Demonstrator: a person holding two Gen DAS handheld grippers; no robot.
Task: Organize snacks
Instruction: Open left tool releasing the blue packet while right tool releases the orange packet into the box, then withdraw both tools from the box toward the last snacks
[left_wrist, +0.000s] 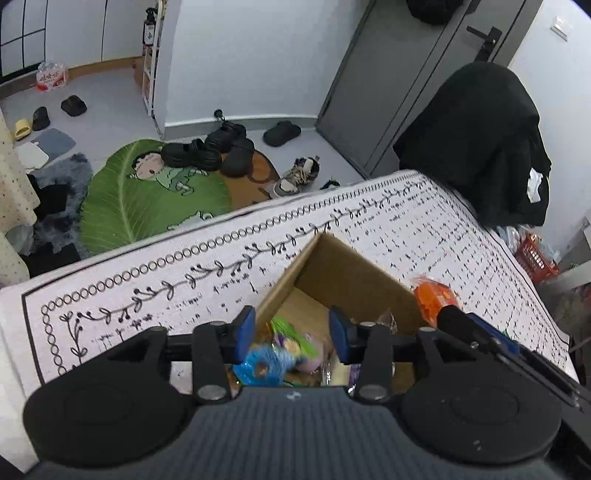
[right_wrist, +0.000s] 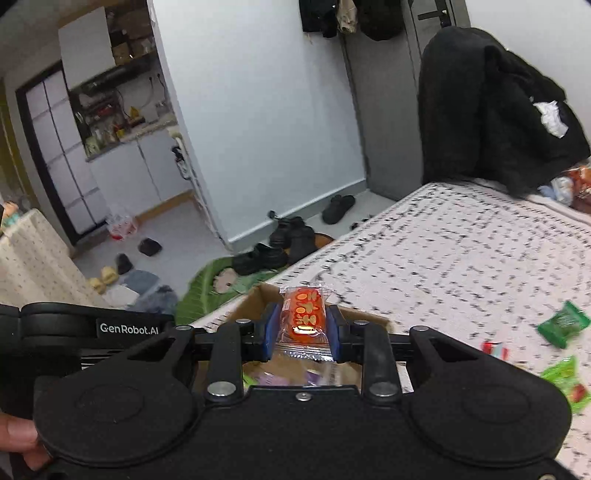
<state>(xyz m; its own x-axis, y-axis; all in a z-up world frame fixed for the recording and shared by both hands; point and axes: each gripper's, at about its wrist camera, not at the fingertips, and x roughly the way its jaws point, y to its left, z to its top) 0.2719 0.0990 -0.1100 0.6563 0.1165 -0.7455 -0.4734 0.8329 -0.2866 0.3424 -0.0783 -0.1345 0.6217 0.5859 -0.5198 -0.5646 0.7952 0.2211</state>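
An open cardboard box (left_wrist: 354, 273) stands on the patterned white cloth (left_wrist: 147, 280); it holds several snack packets, among them a blue one (left_wrist: 260, 363) and a green one (left_wrist: 291, 334). My left gripper (left_wrist: 291, 332) is open and empty, above the box's near side. My right gripper (right_wrist: 302, 328) is shut on an orange snack packet (right_wrist: 303, 317) and holds it over the box (right_wrist: 255, 299). In the left wrist view that orange packet (left_wrist: 432, 299) shows at the box's right edge. Green snack packets (right_wrist: 563, 323) lie loose on the cloth at the right.
A chair draped in black clothing (left_wrist: 480, 140) stands at the table's far corner. Shoes (left_wrist: 218, 147) and a green leaf rug (left_wrist: 147, 195) lie on the floor beyond the table edge. A red basket (left_wrist: 535, 258) sits at the right.
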